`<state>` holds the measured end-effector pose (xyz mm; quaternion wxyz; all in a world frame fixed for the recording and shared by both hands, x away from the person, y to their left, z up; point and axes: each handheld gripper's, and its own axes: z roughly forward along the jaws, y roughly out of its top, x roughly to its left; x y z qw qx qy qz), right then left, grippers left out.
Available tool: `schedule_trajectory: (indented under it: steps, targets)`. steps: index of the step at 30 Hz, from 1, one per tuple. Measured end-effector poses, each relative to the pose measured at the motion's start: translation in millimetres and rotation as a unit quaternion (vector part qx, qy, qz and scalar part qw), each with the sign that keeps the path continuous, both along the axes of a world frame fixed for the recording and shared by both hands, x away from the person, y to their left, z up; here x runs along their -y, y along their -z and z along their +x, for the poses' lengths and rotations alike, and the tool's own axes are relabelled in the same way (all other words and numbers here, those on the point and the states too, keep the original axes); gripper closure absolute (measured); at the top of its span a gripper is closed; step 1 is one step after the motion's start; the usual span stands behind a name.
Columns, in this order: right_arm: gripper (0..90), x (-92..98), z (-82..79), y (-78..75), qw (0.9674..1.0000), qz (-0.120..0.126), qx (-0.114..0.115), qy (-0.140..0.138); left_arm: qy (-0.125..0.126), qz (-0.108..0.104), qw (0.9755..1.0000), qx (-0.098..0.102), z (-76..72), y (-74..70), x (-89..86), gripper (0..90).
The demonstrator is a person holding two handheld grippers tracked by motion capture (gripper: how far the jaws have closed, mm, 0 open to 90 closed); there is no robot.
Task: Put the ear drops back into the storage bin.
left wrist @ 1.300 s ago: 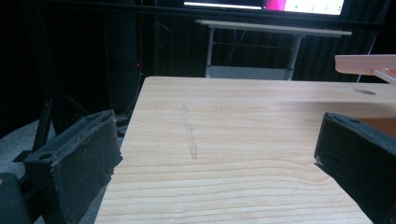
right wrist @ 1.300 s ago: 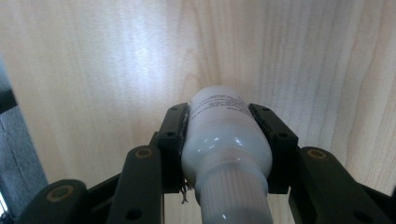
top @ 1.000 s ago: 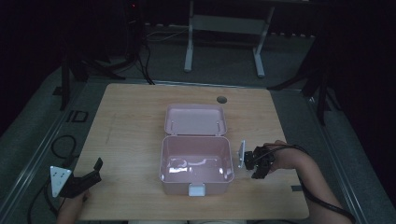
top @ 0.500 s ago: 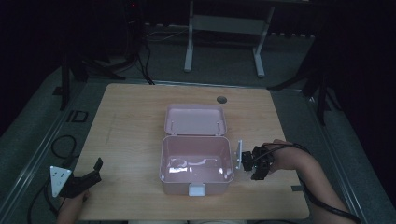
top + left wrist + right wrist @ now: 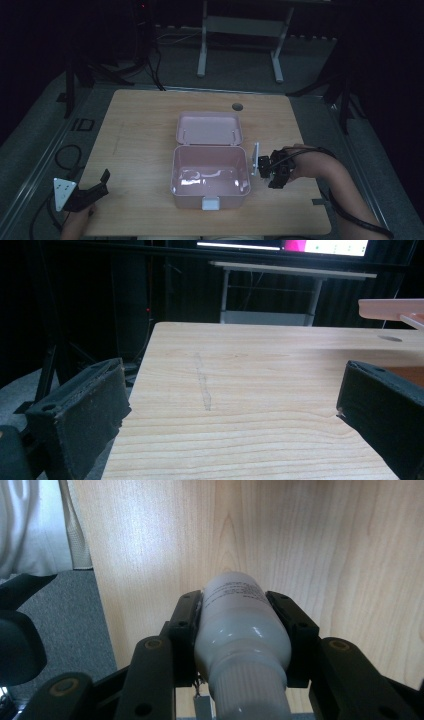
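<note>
A white plastic bottle (image 5: 240, 630) with a ribbed cap sits between the black jaws of my right gripper (image 5: 242, 605), which is shut on its body above the wooden table. In the high view my right gripper (image 5: 272, 169) hovers just right of an open pink box (image 5: 210, 148), whose lid (image 5: 209, 128) lies back flat behind it. The box's inside shows glossy reflections. My left gripper (image 5: 97, 185) rests at the table's front left corner. Its jaws stand wide apart in the left gripper view, with nothing between them (image 5: 230, 405).
The wooden table (image 5: 140, 130) has a round cable hole (image 5: 237, 106) at its far edge. Dark floor with cables and a white metal frame (image 5: 240, 25) lie beyond. A white latch (image 5: 210, 203) sticks out of the box's front wall.
My right gripper has risen a little with the bottle beside the box. The left gripper and the box have kept still.
</note>
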<state>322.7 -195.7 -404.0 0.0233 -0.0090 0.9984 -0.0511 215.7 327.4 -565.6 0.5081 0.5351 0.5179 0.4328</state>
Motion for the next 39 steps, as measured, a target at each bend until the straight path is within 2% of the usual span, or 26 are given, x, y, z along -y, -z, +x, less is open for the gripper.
schedule_trajectory:
  steps: [9,20,27,32,39]
  targets:
    - [59.4,-5.3,-0.4,-25.7,0.9999,0.010,0.006,0.006,0.000,0.000,1.0000,0.000,0.1,0.0,0.1,0.4]
    - [59.4,-19.3,-2.4,-45.0,0.9998,0.014,0.017,-0.001,0.000,0.001,1.0000,-0.001,0.1,-0.1,0.2,0.4]
    - [59.4,-33.3,-2.6,-52.5,0.9997,0.018,0.017,-0.008,0.001,0.000,1.0000,0.000,0.1,0.0,-0.1,0.4]
    - [59.4,-46.5,-3.2,-53.6,0.9996,0.015,0.018,-0.015,0.002,0.000,1.0000,0.001,0.0,0.0,0.0,0.4]
    - [59.4,-64.5,-3.2,-53.5,0.9992,0.023,0.014,-0.030,0.002,0.000,1.0000,0.000,0.0,0.0,0.0,0.4]
